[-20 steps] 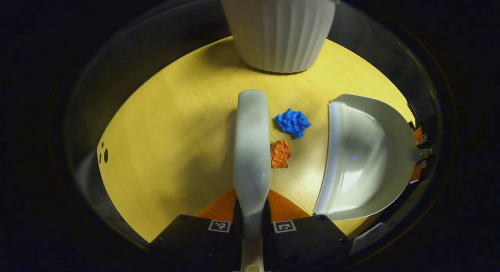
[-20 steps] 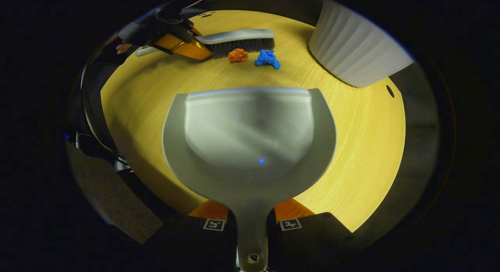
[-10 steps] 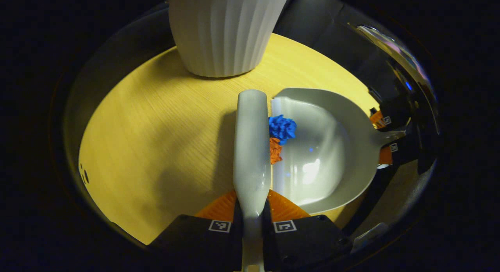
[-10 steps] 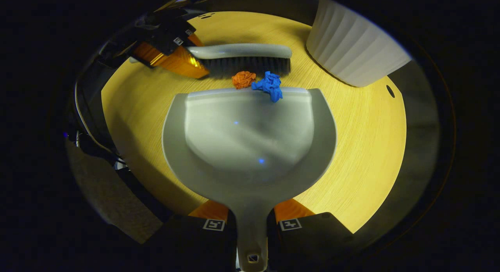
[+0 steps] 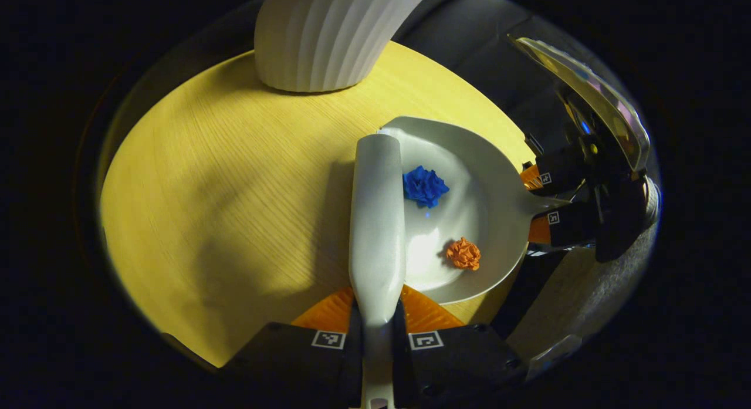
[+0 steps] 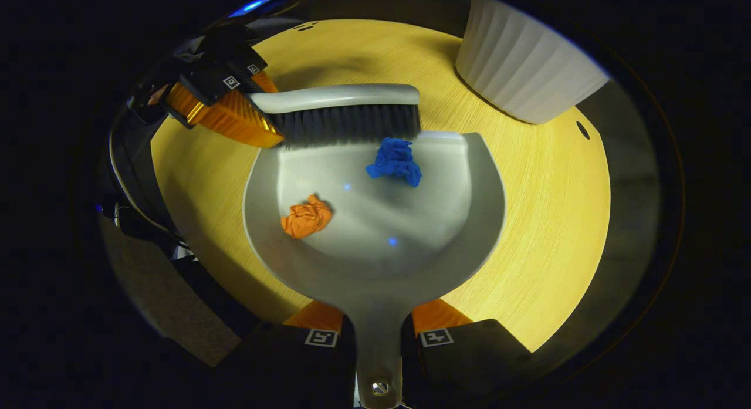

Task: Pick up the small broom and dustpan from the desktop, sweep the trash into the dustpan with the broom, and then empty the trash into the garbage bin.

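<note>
Both paper wads have gone from the dustpan's front lip to inside its bowl since half a second ago, and the broom [image 6: 343,112] has come up to that lip; in the right gripper view, from left to right, the left gripper [image 6: 226,107] clamps the broom's handle with its orange fingers, the broom's dark bristles stand along the lip of the dustpan [image 6: 375,250], the orange wad [image 6: 305,216] lies in the left of the bowl, the blue wad [image 6: 395,160] sits just behind the bristles, and the white ribbed garbage bin [image 6: 525,74] stands on the yellow desktop [image 6: 551,209], apart from the pan; the right gripper [image 6: 378,338] is closed on the dustpan's handle.
</note>
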Demonstrator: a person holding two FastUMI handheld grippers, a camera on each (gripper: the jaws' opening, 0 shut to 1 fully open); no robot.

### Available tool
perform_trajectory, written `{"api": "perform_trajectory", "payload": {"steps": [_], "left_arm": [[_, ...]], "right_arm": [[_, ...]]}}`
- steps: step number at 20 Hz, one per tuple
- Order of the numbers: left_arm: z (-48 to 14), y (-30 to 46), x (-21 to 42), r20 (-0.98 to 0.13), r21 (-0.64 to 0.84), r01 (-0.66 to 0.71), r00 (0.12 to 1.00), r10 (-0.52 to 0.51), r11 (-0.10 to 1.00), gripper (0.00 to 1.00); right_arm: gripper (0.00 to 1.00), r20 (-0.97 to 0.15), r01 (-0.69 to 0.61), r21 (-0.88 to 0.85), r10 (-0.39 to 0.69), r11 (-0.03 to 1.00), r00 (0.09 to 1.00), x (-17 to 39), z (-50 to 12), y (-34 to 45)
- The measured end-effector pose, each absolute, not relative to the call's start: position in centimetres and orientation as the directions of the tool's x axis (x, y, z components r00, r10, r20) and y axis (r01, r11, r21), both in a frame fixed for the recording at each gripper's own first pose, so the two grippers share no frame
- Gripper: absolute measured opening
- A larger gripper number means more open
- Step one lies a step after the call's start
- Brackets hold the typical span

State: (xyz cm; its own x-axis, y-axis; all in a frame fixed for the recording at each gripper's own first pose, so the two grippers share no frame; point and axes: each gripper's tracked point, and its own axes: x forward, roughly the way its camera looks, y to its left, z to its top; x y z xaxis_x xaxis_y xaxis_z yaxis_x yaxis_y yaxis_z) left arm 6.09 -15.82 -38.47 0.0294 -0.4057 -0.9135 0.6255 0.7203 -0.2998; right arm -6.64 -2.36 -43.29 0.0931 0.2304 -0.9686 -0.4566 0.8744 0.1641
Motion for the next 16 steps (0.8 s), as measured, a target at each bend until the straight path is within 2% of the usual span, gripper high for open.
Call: {"api": "perform_trajectory", "payload": {"steps": [2, 3, 4, 6, 7, 8, 12, 13, 14, 16], "left_arm": [[-38.0, -15.3, 7.0, -0.92, -0.24, 0.608, 0.107, -0.378, 0.756, 0.25], [-37.9, -15.3, 7.1, -0.923, -0.205, 0.591, 0.15, -0.355, 0.78, 0.24], [-37.6, -15.4, 7.1, -0.92, -0.183, 0.57, 0.189, -0.344, 0.801, 0.25], [-36.5, -14.9, 6.7, -0.909, -0.157, 0.512, 0.259, -0.326, 0.844, 0.25], [-36.5, -14.3, 6.5, -0.906, -0.15, 0.483, 0.283, -0.315, 0.863, 0.25], [-36.3, -13.6, 6.2, -0.903, -0.148, 0.445, 0.303, -0.304, 0.883, 0.25], [-37.8, -10.7, 3.7, -0.908, -0.142, 0.297, 0.341, -0.244, 0.944, 0.23], [-38.8, -10.1, 3.1, -0.909, -0.134, 0.274, 0.347, -0.228, 0.952, 0.25], [-39.8, -9.7, 2.6, -0.911, -0.128, 0.259, 0.35, -0.216, 0.957, 0.25], [-41.7, -8.8, 1.4, -0.915, -0.118, 0.247, 0.349, -0.202, 0.962, 0.25]], "right_arm": [[0.35, -0.965, -0.452, 0.155, 0.233, 0.879, 0.122, -6.8, -43.6, -2.5], [0.31, -0.96, -0.443, 0.154, 0.239, 0.883, 0.144, -6.8, -43.7, -2.6], [0.35, -0.954, -0.43, 0.157, 0.249, 0.889, 0.165, -6.7, -43.8, -2.6], [0.35, -0.947, -0.4, 0.167, 0.259, 0.901, 0.189, -6.8, -43.9, -2.6], [0.31, -0.948, -0.388, 0.164, 0.253, 0.907, 0.191, -6.9, -43.6, -2.7], [0.35, -0.951, -0.376, 0.157, 0.243, 0.913, 0.192, -6.8, -43.3, -2.6], [0.35, -0.956, -0.305, 0.151, 0.217, 0.94, 0.197, -7.0, -42.4, -2.4], [0.31, -0.956, -0.29, 0.142, 0.207, 0.946, 0.208, -6.9, -42.1, -2.5], [0.35, -0.956, -0.276, 0.129, 0.193, 0.953, 0.219, -6.8, -41.7, -2.8], [0.36, -0.955, -0.236, 0.107, 0.167, 0.966, 0.247, -6.3, -40.7, -3.2]]}}
